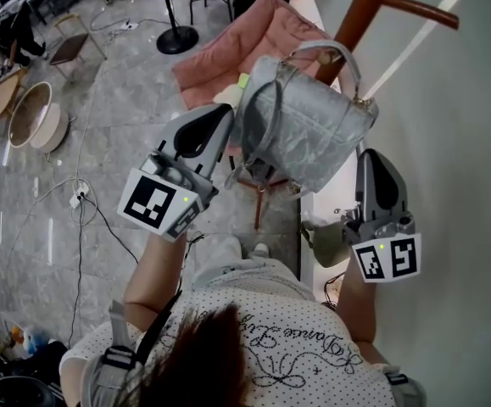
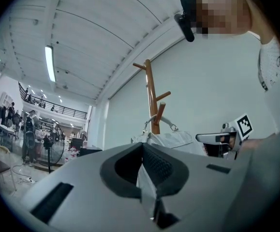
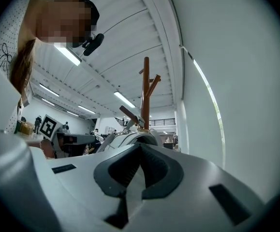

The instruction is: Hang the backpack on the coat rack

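A silver-grey backpack [image 1: 309, 130] hangs in the air between my two grippers, right in front of the brown wooden coat rack [image 1: 365, 11]. My left gripper [image 1: 226, 130] is shut on the backpack's left side, and grey fabric [image 2: 147, 182] is pinched between its jaws. On the bag's right lower edge my right gripper [image 1: 370, 153] is also shut, with fabric [image 3: 132, 180] between its jaws. The top handle [image 1: 340, 56] lies against the rack's pole, close to a peg [image 2: 160, 111]. I cannot tell whether it rests on the peg.
A white wall [image 1: 465, 142] stands just right of the rack, and another peg [image 1: 423, 11] sticks out toward it. A pink cushion [image 1: 245, 53] lies on the floor behind the bag. Cables [image 1: 80, 197], a round basin [image 1: 35, 117] and chairs are at the left.
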Motion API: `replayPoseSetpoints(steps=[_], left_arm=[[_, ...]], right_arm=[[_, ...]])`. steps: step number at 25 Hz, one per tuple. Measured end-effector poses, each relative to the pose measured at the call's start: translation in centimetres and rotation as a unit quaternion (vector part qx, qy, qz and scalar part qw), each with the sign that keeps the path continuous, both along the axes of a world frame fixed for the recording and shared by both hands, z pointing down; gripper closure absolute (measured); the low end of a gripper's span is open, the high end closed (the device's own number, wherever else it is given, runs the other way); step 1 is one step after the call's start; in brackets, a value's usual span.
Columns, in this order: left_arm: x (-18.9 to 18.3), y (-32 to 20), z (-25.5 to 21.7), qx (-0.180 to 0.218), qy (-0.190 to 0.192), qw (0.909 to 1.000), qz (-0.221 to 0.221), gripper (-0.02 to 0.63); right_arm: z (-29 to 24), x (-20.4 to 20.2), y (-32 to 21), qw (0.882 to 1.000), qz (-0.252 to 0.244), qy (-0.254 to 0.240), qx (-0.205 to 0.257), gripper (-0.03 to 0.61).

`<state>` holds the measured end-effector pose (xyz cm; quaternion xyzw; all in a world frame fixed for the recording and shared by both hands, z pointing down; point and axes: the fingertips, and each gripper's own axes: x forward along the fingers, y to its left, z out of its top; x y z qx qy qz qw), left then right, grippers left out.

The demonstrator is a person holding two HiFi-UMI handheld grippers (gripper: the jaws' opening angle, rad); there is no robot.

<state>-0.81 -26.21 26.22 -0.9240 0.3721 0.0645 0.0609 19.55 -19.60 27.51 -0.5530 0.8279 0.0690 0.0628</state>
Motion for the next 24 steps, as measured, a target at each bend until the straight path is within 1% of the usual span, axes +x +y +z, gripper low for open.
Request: replayPoseSetpoints(steps=[12, 24], left_arm=[[-0.39, -0.18, 0.18, -0.003, 0.002, 1.0, -0.003, 0.611], [0.0, -0.05, -0.37, -0.005, 0.006, 1.0, 0.004, 0.611]], right_arm=[[0.09, 0.18, 0.0, 1.0, 0.019, 0.001, -0.002, 0.568], [-0.62, 0.46, 0.45, 1.0, 0.022, 0.002, 0.001, 0.566]])
